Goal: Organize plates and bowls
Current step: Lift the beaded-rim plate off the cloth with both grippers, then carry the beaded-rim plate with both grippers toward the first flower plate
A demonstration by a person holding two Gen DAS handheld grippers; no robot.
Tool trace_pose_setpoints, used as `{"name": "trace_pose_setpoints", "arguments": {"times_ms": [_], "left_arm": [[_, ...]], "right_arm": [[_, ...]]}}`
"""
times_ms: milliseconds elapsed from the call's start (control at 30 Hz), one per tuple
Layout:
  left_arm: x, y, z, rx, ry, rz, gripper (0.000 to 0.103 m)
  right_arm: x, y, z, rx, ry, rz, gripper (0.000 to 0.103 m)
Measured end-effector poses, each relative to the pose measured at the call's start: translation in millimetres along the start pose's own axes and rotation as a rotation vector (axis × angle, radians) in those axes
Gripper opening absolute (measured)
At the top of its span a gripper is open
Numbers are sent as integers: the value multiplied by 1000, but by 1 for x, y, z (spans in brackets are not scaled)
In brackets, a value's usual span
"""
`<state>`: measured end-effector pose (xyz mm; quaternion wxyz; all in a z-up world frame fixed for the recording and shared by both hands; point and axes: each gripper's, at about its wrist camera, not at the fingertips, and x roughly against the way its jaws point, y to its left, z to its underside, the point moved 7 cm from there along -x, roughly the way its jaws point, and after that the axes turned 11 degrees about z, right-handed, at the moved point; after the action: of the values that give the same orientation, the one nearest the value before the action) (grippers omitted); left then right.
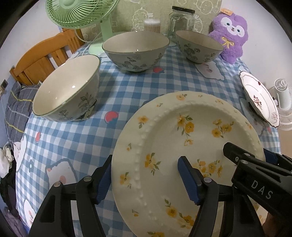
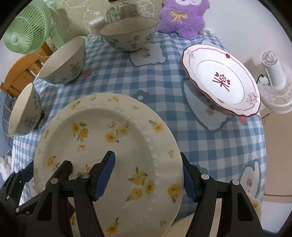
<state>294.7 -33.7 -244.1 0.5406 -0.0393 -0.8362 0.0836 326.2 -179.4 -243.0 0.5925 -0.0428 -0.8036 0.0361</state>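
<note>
Left gripper [image 1: 146, 179], seen from its own wrist camera, straddles the left rim of the yellow-flowered plate [image 1: 182, 138]: one blue pad sits outside the edge, the other over the plate's well. Whether the pads actually press the rim cannot be told. At the lower right of this view the right gripper [image 1: 246, 156] reaches onto the opposite rim. Beyond, on the blue checked tablecloth [image 1: 127, 87], stand three green leaf-patterned bowls: a near bowl [image 1: 67, 89] at left, a middle bowl [image 1: 136, 50] and a far bowl [image 1: 199, 46]. A red-edged white plate [image 1: 259, 98] lies at the right edge.

From the right wrist, the right gripper [image 2: 149, 177] likewise brackets the flowered plate's right rim, jaws wide, one pad inside and one outside; contact is unclear. The red-edged plate lies well apart, upper right, beside a white fan [image 2: 273, 80]. A purple plush toy [image 2: 182, 16] and a green fan [image 2: 25, 31] stand at the back.
</note>
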Motion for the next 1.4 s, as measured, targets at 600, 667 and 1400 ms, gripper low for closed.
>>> {"name": "trace_pose_setpoints", "arguments": {"times_ms": [600, 667, 1400], "left_arm": [[61, 6, -9, -49, -103, 14, 69], [69, 5, -8, -57, -113, 21, 69], [117, -36, 21, -251, -159, 140, 67]], "right_arm": [[73, 8, 4, -50, -93, 20, 71], [81, 8, 6, -58, -103, 27, 71], [144, -43, 70, -267, -160, 153, 71]]}}
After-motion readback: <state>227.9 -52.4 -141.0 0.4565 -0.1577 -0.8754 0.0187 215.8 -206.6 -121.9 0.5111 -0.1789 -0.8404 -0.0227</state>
